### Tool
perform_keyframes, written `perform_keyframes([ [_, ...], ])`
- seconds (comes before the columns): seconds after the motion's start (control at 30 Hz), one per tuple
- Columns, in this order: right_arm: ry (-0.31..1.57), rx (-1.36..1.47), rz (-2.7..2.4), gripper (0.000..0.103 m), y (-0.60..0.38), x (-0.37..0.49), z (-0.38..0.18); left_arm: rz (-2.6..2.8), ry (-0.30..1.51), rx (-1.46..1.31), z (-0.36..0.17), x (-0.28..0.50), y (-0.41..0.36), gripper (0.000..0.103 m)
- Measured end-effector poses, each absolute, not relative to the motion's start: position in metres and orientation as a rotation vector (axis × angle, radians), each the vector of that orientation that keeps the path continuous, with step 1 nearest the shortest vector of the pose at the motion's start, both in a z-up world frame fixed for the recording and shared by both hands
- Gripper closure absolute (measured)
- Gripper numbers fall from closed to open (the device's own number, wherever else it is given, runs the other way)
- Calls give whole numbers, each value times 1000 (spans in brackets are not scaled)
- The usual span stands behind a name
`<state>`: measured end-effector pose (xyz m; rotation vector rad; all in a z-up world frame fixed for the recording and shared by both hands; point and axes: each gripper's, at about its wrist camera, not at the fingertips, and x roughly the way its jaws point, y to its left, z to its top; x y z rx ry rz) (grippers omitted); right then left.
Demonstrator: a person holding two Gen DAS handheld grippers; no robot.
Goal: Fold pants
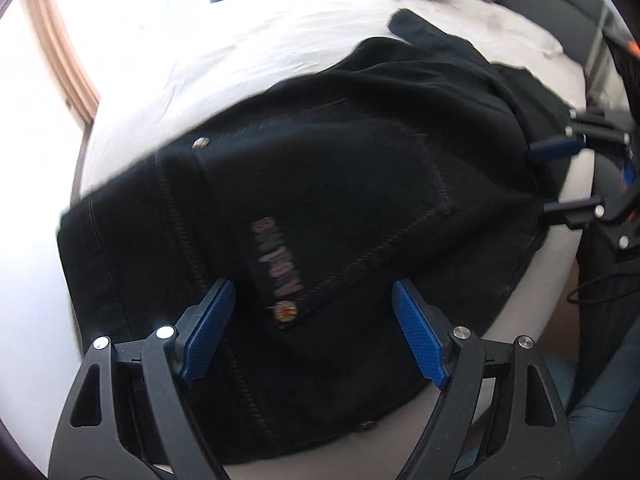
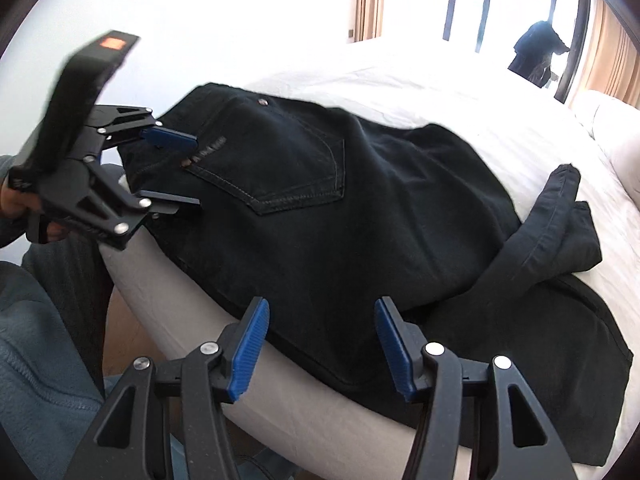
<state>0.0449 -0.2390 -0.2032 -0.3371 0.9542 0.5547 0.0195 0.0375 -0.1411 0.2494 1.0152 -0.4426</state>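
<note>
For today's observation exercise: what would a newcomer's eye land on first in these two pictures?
The black pants dominate, spread back pocket up across the white bed, one leg bunched at the right. Next come the blue-padded tools: the right gripper open over the near hem, and the left gripper open at the waistband.

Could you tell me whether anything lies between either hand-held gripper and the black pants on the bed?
Nothing visible does. The left hand-held gripper is open directly over the waist end of the black pants, and the right hand-held gripper is open at their near edge. Only the white bed sheet surrounds them.
</note>
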Motion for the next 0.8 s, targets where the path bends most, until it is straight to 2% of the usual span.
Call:
perform_keyframes([
  [0.17,1010,-267,519,44,-247,54,-221,-433,1016,268,-135,25,39,24],
  [0.37,979,-163,499,44,-265,54,-209,-503,905,196,-80,36,1,25],
  [0.47,980,-119,488,42,-269,63,-209,-556,912,209,-89,51,-40,25],
  [0.6,1034,-102,430,42,-282,68,-217,-499,1110,226,-147,91,-63,26],
  [0.8,939,46,332,42,-340,82,-168,-591,1015,197,-104,99,-96,28],
])
